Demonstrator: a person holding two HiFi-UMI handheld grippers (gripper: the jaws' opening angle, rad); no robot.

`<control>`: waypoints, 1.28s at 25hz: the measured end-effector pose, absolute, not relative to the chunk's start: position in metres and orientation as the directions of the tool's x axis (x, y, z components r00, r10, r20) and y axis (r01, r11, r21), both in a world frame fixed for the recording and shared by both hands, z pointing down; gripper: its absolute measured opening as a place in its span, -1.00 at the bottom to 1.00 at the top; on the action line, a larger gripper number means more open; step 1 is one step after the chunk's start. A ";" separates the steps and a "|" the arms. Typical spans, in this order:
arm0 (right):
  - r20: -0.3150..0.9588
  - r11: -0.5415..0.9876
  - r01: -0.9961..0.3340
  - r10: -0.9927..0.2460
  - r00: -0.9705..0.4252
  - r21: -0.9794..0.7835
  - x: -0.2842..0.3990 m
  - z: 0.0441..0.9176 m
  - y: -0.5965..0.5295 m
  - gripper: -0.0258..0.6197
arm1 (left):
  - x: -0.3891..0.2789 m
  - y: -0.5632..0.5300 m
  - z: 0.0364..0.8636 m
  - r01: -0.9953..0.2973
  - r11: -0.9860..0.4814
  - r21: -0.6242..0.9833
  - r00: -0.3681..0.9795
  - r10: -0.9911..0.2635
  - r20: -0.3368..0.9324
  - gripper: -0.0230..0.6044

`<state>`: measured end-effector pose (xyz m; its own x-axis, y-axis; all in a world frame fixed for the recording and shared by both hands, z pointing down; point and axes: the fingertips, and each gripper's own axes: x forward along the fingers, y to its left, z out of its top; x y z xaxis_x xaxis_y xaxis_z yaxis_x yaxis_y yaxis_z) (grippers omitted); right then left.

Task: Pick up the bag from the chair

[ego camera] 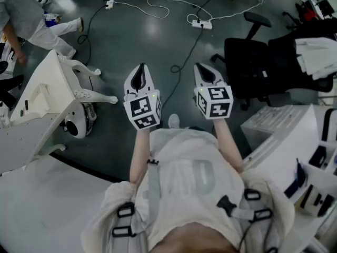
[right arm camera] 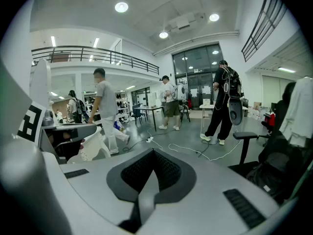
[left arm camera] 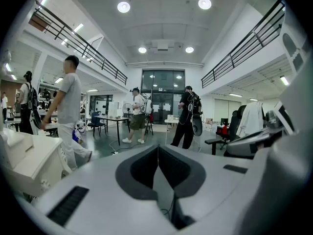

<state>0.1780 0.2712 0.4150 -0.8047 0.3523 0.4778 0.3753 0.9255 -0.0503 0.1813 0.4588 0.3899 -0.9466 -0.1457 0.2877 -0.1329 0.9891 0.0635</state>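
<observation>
Bag [right arm camera: 279, 176] looks to me like the dark lump on the black office chair [ego camera: 251, 62], at the lower right of the right gripper view, well apart from both grippers. I've got the left gripper [ego camera: 139, 78] and the right gripper [ego camera: 206, 74] mid-frame, both clenched on nothing.

We see the left claw [ego camera: 140, 70] and the right claw [ego camera: 202, 69] in pale grey-white shells with dark grey inner faces. Their marker cubes [ego camera: 142, 109] are patterned in bold black-and-white squares. Below them the floor [ego camera: 158, 41] is a glossy dark grey-green crossed by white cables [ego camera: 158, 7], the office chair [ego camera: 246, 62] is black, and the garment [ego camera: 316, 54] is white. Our own shirt [ego camera: 195, 178] is cream with grey straps [ego camera: 152, 194] and black buckles, while the carved furniture [ego camera: 47, 96] is plain white.
</observation>
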 end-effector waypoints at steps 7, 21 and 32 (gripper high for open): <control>0.476 0.923 0.380 0.363 -0.801 -0.065 0.173 0.417 0.289 -0.90 | 0.168 0.473 0.395 -0.158 0.985 0.063 -0.941 -0.170 0.294 -0.90; 0.476 0.881 0.473 0.425 -0.770 -0.020 0.153 0.410 0.327 -0.90 | 0.155 0.518 0.403 -0.102 0.987 0.121 -0.957 -0.130 0.259 -0.90; 0.480 0.763 0.646 0.560 -0.676 0.020 0.059 0.455 0.431 -0.90 | 0.084 0.558 0.428 -0.127 0.982 0.140 -0.969 -0.153 0.195 -0.90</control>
<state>0.0592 0.4306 0.4549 -0.6756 0.5598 0.4798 0.6462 0.7629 0.0200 0.0838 0.5581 0.4284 -0.9688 -0.1528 0.1951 -0.1267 0.9820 0.1401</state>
